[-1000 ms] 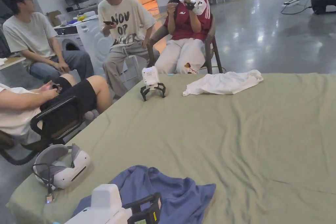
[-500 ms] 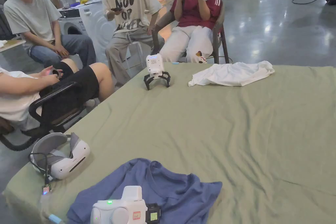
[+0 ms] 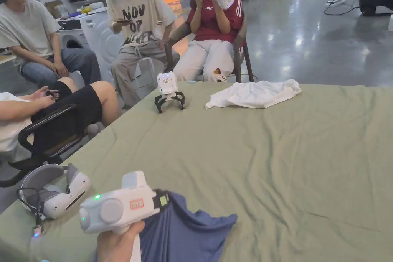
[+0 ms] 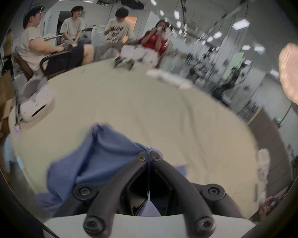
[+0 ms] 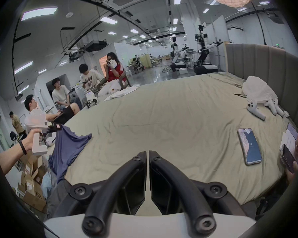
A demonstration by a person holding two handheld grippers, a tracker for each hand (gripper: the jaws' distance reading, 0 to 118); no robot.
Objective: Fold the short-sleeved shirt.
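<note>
Shirt (image 4: 100,157) pinched between left gripper (image 4: 148,153) fingers

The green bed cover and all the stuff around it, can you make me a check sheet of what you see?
Surface: wrinkled green bed cover, bare in the middle.
Job's things: crumpled blue short-sleeved shirt at the near edge.
Clutter: white cloth, spare white gripper, white headset, two phones, white controllers.
Grippers: left gripper jaws closed on the shirt, lifting it; right gripper jaws closed, holding nothing.
Cables: thin cable at the headset.
Surroundings: seated people, cardboard boxes.
</note>
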